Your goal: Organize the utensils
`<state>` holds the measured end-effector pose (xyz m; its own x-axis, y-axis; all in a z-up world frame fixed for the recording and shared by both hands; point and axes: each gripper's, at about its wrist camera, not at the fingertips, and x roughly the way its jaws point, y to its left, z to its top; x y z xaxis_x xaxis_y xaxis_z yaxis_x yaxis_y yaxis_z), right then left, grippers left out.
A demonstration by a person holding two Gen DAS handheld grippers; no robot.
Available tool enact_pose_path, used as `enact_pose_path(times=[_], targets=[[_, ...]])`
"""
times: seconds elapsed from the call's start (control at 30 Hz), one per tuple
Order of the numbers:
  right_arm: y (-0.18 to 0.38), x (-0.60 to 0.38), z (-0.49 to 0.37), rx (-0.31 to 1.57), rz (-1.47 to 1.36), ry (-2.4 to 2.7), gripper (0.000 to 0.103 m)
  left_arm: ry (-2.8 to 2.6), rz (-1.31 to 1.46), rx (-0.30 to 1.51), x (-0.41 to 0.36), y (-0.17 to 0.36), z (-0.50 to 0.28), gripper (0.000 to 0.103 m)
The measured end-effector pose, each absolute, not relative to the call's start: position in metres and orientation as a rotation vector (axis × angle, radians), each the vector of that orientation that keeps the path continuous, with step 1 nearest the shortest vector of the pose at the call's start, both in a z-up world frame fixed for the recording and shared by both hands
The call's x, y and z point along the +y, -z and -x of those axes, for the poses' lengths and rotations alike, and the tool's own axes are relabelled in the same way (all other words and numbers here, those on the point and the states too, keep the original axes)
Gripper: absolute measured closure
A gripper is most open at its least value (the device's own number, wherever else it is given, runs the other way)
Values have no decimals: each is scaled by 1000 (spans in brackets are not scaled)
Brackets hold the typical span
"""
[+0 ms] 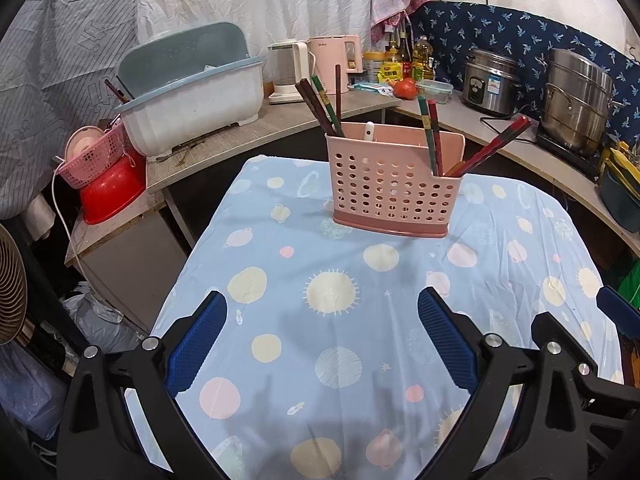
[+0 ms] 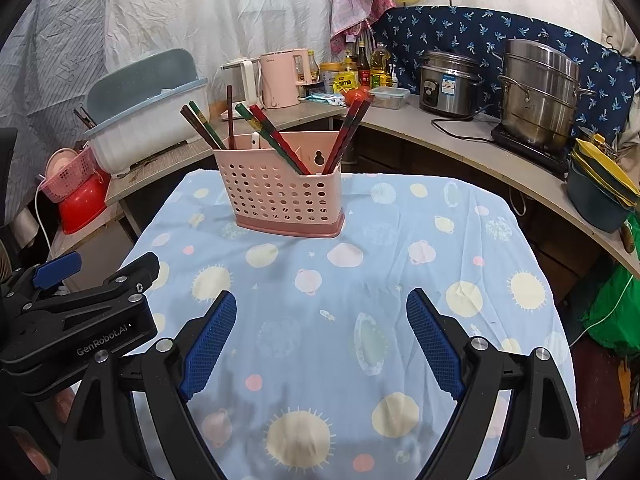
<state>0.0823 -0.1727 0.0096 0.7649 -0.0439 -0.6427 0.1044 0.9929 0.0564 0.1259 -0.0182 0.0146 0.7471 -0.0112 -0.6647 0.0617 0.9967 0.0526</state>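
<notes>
Seemingly you are nearly finished: every chopstick [image 1: 434,138] stands in the pink perforated holder [image 1: 392,184] at twelve o'clock on the tablecloth [image 1: 340,340], while your left gripper [image 1: 322,344] and right gripper [image 2: 320,344] gape wide, empty.

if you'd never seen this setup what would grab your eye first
The pink perforated utensil holder stands out, upright near the far end of the table, with red, green and dark chopsticks fanning out of its top. Under it is a pale blue tablecloth dotted with suns and planets. In the foreground the left claw and the right claw both gape open over the cloth, holding nothing.
</notes>
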Motion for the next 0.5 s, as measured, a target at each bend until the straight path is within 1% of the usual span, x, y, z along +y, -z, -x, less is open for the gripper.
enact_pose_path(times=[0.5], targets=[[-4, -170, -80, 690, -80, 95, 19, 48, -70, 729, -18, -13, -127, 11]])
